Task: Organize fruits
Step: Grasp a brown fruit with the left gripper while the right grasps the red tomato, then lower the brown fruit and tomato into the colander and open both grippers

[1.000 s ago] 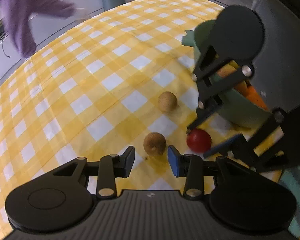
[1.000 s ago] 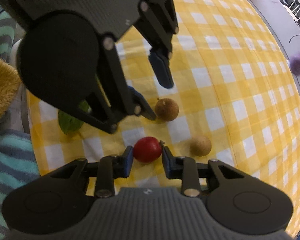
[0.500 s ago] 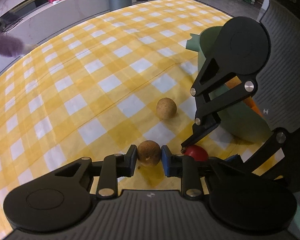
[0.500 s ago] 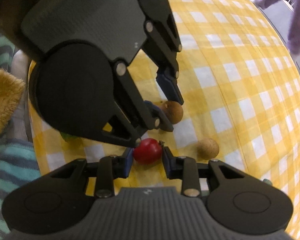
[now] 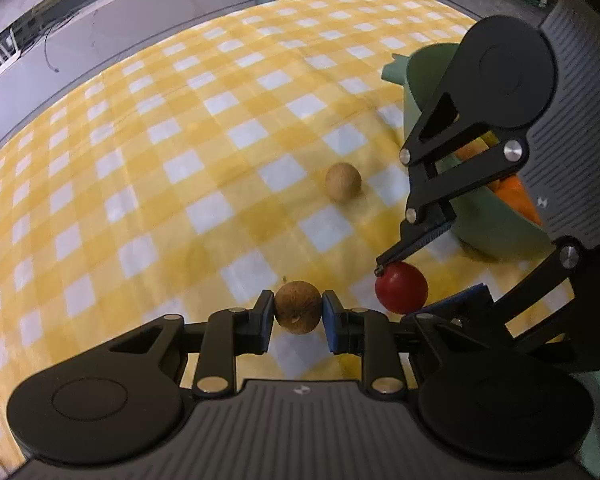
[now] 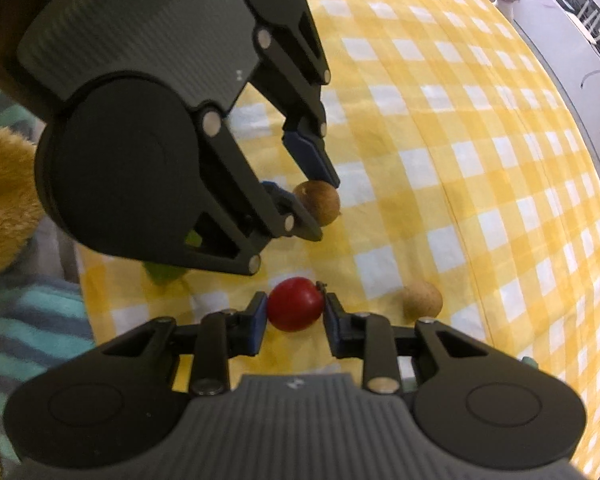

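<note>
Left gripper (image 5: 298, 314) is clamping a brown fruit (image 5: 298, 307) between its blue pads (image 5: 265, 320), both pads pressing the fruit's sides. From the right wrist view the same fruit (image 6: 318, 208) is sitting in the left gripper's tips (image 6: 308, 200), close over the cloth; whether it is touching the cloth, I cannot tell.

Right gripper (image 6: 295, 313) is gripping a red fruit (image 6: 296, 309), jaws narrow, pads against both sides of it. In the left wrist view the red fruit (image 5: 401, 288) is showing at the right gripper's tips (image 5: 404, 280), just right of the brown fruit. Lifted or resting: cannot tell.

A second, paler fruit (image 5: 343, 182) is lying free on the yellow checked cloth (image 5: 180, 160), apart from both grippers, near the bowl. In the right wrist view it (image 6: 422, 300) is lying just right of the right gripper's fingers.

A green bowl (image 5: 492, 224) is standing on the cloth at the right of the left wrist view, partly hidden behind the right gripper's linkage; orange pieces (image 5: 518, 196) are showing inside it.

A green item (image 6: 164, 272) is lying on the cloth under the left gripper's body, mostly hidden; unidentifiable. Striped fabric (image 6: 28, 320) and a yellow fuzzy item (image 6: 4, 200) are lying at the cloth's near edge.
</note>
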